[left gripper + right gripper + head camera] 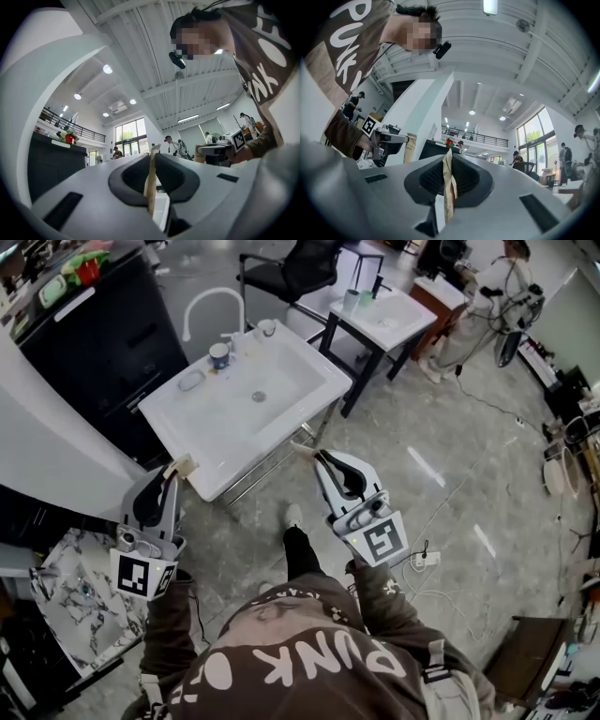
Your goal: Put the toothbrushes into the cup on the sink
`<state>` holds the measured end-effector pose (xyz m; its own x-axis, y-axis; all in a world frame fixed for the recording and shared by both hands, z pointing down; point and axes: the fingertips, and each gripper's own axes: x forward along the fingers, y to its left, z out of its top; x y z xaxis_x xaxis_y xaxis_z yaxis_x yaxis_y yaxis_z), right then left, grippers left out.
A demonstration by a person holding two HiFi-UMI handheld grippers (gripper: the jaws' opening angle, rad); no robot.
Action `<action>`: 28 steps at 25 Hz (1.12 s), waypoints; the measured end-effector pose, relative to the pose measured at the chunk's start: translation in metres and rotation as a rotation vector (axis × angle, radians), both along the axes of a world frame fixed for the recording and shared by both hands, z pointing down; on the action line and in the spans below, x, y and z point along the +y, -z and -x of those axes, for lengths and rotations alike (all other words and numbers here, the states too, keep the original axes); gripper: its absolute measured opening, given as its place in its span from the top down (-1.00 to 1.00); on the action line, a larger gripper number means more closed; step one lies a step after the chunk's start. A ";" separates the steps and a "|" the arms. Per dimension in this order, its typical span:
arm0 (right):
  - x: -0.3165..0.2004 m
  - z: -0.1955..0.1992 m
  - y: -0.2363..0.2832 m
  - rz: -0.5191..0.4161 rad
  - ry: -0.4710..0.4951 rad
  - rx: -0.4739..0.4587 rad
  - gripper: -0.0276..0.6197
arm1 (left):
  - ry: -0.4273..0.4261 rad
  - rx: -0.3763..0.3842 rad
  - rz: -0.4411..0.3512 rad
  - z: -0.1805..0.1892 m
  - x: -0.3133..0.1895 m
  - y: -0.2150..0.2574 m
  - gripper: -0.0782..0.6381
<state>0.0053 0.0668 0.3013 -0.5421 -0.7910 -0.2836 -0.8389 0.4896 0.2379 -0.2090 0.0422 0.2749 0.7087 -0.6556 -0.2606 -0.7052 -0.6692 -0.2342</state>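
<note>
While the cup point(218, 354) stands upright on the sink point(322, 379), left tool point(180, 465) and right tool point(305, 449) are clenched empty.

The sink point(234, 423) is white and glossy, ceramic by its look, and stands on a thin, bright metal frame point(267, 472). The faucet point(211, 301), at the sink's 11 o'clock, has a smooth white finish. The floor point(441, 474) is grey polished stone or tile with pale veining, shiny enough to reflect the ceiling lights. The left gripper point(181, 465) and right gripper point(305, 448) have matt grey plastic shells. Their jaws carry black rubbery pads point(426, 180) with a fine ribbed texture, faced with tan, paper-like tape point(448, 187). The person's top point(300, 652) is brown cloth with white print. At 8 o'clock in the head view lies a marble-patterned slab point(80, 601).
</note>
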 end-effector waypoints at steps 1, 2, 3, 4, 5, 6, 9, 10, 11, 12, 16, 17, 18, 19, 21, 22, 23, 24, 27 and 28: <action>-0.016 -0.006 -0.004 0.003 0.005 -0.002 0.82 | 0.007 -0.002 0.003 -0.005 -0.014 -0.003 0.66; -0.034 -0.012 -0.008 0.006 0.010 -0.006 0.82 | 0.015 -0.003 0.007 -0.010 -0.029 -0.006 0.65; -0.052 -0.018 -0.012 0.009 0.015 -0.010 0.82 | 0.025 -0.003 0.012 -0.015 -0.045 -0.009 0.66; -0.072 -0.025 -0.015 0.012 0.022 -0.014 0.82 | 0.035 -0.001 0.017 -0.021 -0.062 -0.012 0.65; -0.092 -0.031 -0.018 0.015 0.030 -0.015 0.82 | 0.045 0.000 0.022 -0.026 -0.079 -0.014 0.66; -0.113 -0.037 -0.020 0.019 0.039 -0.012 0.82 | 0.055 0.002 0.027 -0.032 -0.096 -0.015 0.65; -0.179 -0.054 -0.021 0.024 0.069 0.012 0.82 | 0.078 0.008 0.040 -0.049 -0.147 -0.014 0.66; -0.202 -0.059 -0.020 0.023 0.078 0.023 0.82 | 0.081 0.007 0.043 -0.054 -0.163 -0.013 0.65; -0.225 -0.064 -0.021 0.023 0.085 0.036 0.82 | 0.084 0.007 0.047 -0.060 -0.178 -0.013 0.65; -0.248 -0.069 -0.022 0.023 0.091 0.051 0.82 | 0.086 0.007 0.052 -0.065 -0.192 -0.014 0.66; -0.349 -0.087 -0.032 0.028 0.112 0.089 0.82 | 0.100 -0.004 0.074 -0.084 -0.250 -0.026 0.66; -0.375 -0.089 -0.035 0.033 0.117 0.086 0.82 | 0.102 -0.008 0.075 -0.087 -0.264 -0.029 0.66; -0.400 -0.091 -0.037 0.041 0.120 0.079 0.82 | 0.103 -0.012 0.075 -0.089 -0.277 -0.032 0.66; -0.425 -0.091 -0.039 0.048 0.122 0.070 0.82 | 0.105 -0.015 0.074 -0.091 -0.290 -0.033 0.66; -0.474 -0.093 -0.043 0.058 0.122 0.051 0.82 | 0.113 -0.017 0.074 -0.096 -0.314 -0.035 0.66; -0.498 -0.094 -0.044 0.063 0.121 0.042 0.82 | 0.117 -0.017 0.073 -0.099 -0.325 -0.036 0.66; -0.520 -0.095 -0.047 0.069 0.121 0.034 0.82 | 0.121 -0.017 0.072 -0.102 -0.334 -0.036 0.66; -0.541 -0.095 -0.052 0.078 0.122 0.028 0.82 | 0.126 -0.018 0.071 -0.104 -0.343 -0.037 0.66; -0.593 -0.087 -0.076 0.121 0.136 0.029 0.82 | 0.142 -0.024 0.072 -0.110 -0.362 -0.040 0.66; -0.606 -0.082 -0.085 0.140 0.142 0.031 0.82 | 0.148 -0.030 0.076 -0.110 -0.367 -0.041 0.66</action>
